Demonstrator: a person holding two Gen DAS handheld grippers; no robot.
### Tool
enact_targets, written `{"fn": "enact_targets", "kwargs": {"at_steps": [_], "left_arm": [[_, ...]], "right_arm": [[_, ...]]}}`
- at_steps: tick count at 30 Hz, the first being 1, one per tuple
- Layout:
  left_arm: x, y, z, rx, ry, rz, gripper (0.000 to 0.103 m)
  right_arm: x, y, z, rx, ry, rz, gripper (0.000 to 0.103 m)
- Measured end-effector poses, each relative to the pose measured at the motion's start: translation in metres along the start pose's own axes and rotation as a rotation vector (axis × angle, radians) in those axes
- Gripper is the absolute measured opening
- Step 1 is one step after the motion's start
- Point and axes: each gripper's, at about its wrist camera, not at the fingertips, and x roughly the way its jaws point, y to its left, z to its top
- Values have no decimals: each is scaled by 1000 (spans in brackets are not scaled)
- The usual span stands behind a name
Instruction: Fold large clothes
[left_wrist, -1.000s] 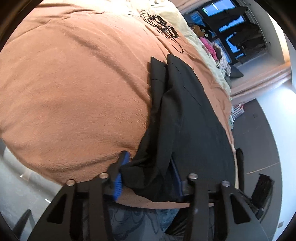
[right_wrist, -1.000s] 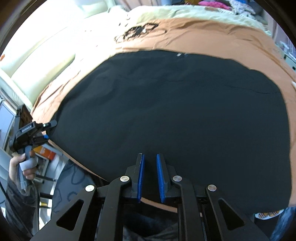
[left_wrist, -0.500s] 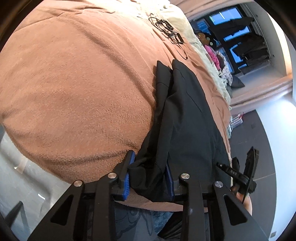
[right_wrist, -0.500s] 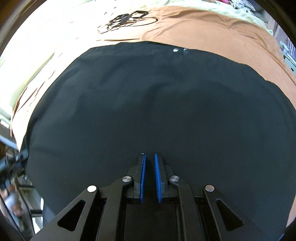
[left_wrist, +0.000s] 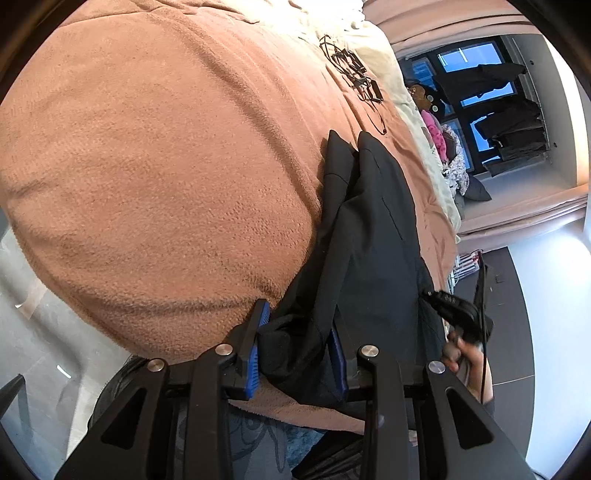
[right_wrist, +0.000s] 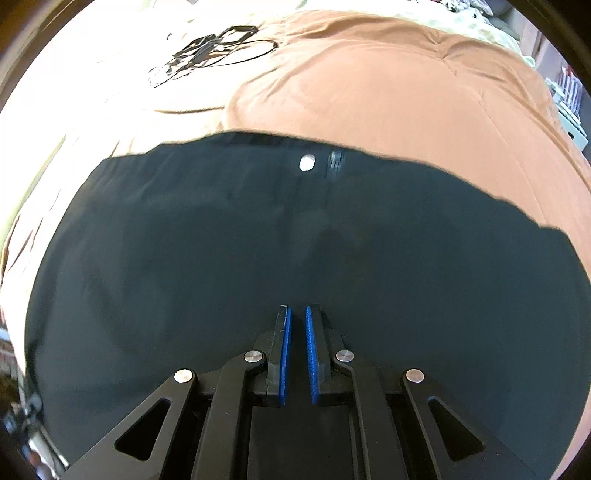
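The black trousers (right_wrist: 295, 258) lie flat on the brown blanket (left_wrist: 166, 166) of the bed so you can fold them. Your left gripper (left_wrist: 299, 347) tips down and pinches a bunched end at the bed's edge. Your right gripper (right_wrist: 298, 354) points steeply down over the cloth, fingers nearly together, holding nothing.

The left gripper (left_wrist: 299, 347) is angling downward at the near edge of the bed (left_wrist: 155, 177), its blue pads (left_wrist: 254, 360) clamping a bunched fold of the black garment (left_wrist: 373, 236). The right gripper (right_wrist: 295, 350) is pointing steeply down over the bed, jaws nearly together, nothing visibly between them. A hand (left_wrist: 467, 356) is gripping its handle.
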Motion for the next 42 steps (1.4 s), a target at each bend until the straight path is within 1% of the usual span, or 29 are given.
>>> {"fn": "enact_targets", "kwargs": {"at_steps": [6, 8, 9, 10, 11, 12, 14, 16, 17, 20, 21, 22, 23, 24, 25, 26, 27, 28, 31, 34, 38, 42], "left_arm": [[1, -1, 3, 0, 8, -11, 32], [0, 0, 4, -18, 13, -19, 34], [0, 0, 4, -25, 14, -25, 38], [0, -1, 5, -34, 18, -38, 45], [-1, -1, 5, -41, 21, -52, 48], [-1, -2, 6, -44, 22, -65, 52], [-1, -7, 6, -36, 24, -62, 55], [1, -11, 7, -26, 31, -58, 62], [3, -12, 8, -27, 33, -54, 62], [6, -13, 9, -25, 29, -40, 62], [6, -15, 9, -16, 23, -28, 60], [5, -17, 9, -8, 20, -15, 55], [5, -19, 8, 4, 17, 5, 50], [4, -20, 8, 12, 19, 18, 38], [4, -21, 8, 16, 23, 20, 30], [2, -21, 9, 21, 26, 13, 27], [-1, -24, 10, 33, 21, 7, 22], [-5, -28, 10, 50, 16, 5, 19], [-14, -47, 8, 99, -9, -6, 18], [-24, -61, 9, 125, -22, -39, 16], [-34, -82, 8, 170, -33, -79, 15], [-43, -108, 4, 224, -39, -119, 14]], "right_arm": [[11, -1, 20, 10, -17, -11, 8], [15, -11, 28, 36, -14, -5, 8], [15, -12, 30, 40, -8, -2, 8], [13, -12, 31, 40, -2, 3, 8], [11, -15, 33, 40, 1, 9, 8], [7, -17, 34, 46, 5, 26, 11], [-2, -15, 38, 40, -3, 60, 19], [-21, -11, 29, 9, -39, 64, 45], [-31, -8, 25, -7, -61, 59, 48], [-60, 2, 6, -51, -103, 94, 49], [-67, 4, -3, -60, -108, 104, 49], [-71, 7, -8, -67, -107, 110, 48], [-79, 7, -22, -72, -105, 123, 47], [-84, 7, -31, -74, -102, 135, 40], [-90, 5, -44, -75, -96, 149, 33], [-95, 2, -57, -74, -88, 165, 31], [-97, 2, -67, -75, -86, 179, 26], [-99, 1, -76, -78, -86, 192, 22], [-104, -1, -104, -71, -81, 219, 18], [-104, 3, -125, -57, -71, 243, 16], [-102, 4, -155, -35, -60, 276, 15], [-105, 5, -175, -7, -70, 304, 15]]}}
